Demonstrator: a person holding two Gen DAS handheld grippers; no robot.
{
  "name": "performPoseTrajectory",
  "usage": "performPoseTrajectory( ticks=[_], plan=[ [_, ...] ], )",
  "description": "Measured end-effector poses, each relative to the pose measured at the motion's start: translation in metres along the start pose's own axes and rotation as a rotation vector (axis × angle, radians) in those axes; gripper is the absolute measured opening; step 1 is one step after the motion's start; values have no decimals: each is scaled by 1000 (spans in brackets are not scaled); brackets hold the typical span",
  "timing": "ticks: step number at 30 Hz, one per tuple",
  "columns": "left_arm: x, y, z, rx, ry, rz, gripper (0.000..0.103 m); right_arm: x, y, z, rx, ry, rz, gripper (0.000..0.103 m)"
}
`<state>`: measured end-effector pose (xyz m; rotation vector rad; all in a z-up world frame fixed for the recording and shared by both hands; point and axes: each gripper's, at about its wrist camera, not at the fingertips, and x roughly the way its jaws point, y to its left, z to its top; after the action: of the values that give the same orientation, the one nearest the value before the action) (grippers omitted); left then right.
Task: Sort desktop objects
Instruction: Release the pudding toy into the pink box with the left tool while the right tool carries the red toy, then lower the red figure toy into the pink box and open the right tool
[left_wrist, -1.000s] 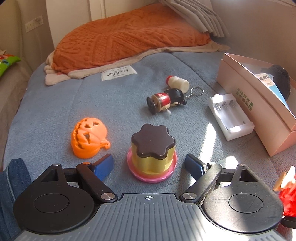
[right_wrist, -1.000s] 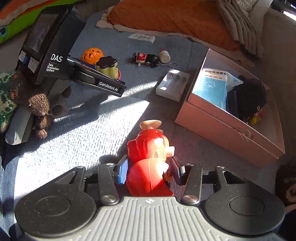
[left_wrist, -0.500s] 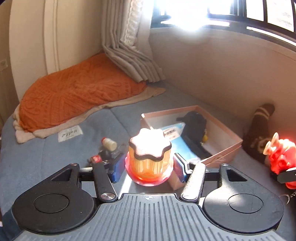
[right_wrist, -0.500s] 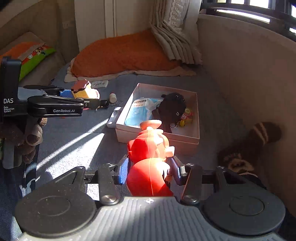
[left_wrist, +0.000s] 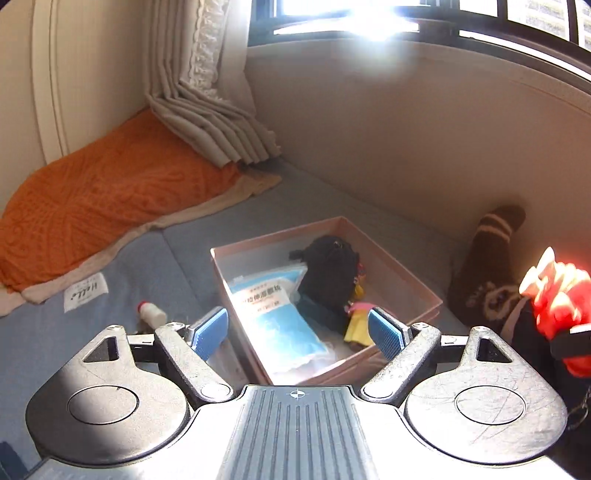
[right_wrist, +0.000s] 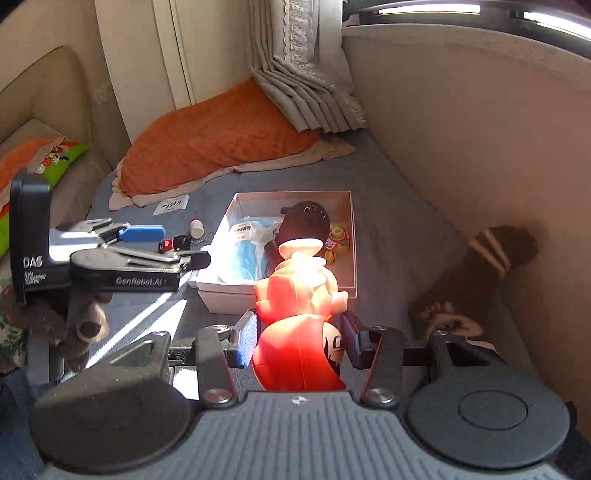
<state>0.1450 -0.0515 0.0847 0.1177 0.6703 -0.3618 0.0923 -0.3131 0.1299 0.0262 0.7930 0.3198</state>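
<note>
The left gripper (left_wrist: 299, 332) hangs above the near edge of the pink box (left_wrist: 406, 273). Its jaws are opening and nothing is between them; the blue pads (left_wrist: 210, 332) stand wide apart. Seen through the gap, the box holds a blue packet (left_wrist: 273, 314), a black plush (left_wrist: 332, 269) and a small yellow-and-pink toy (left_wrist: 358, 321) lying against the near wall. Whether that toy is upright cannot be told.

The right gripper (right_wrist: 297, 339) is clamped on a red figure (right_wrist: 299, 317). The pads press the figure's lower body from both sides; its upper part projects forward past the fingertips. In the right wrist view the figure sits in front of the box's (right_wrist: 351, 236) near wall, above the bed; the box lies just beyond it. In the left wrist view the figure (left_wrist: 557, 295) shows at the right edge, beside the box and clear of it.

Outside the box, on the blue bed cover (right_wrist: 388, 221):
- a small white bottle (right_wrist: 197, 227), left of the box;
- a dark keychain figure (right_wrist: 175, 243), just beside the bottle.

A brown striped sock (right_wrist: 495, 254) lies against the wall, well to the right of the box. An orange blanket (right_wrist: 214, 144) covers the far end of the bed.
</note>
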Motion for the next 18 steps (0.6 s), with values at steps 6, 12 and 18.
performPoseTrajectory(
  ticks=[6,12,18],
  plan=[
    [-22,36,-55,-97,119,39,94,50,-27,65,196,13,41,47],
    [-37,70,-86,-198,149,74,96,121,-40,91,417,91,58,49],
    [-34,97,-103,-257,162,95,97,138,-27,79,415,138,3,59]
  ],
)
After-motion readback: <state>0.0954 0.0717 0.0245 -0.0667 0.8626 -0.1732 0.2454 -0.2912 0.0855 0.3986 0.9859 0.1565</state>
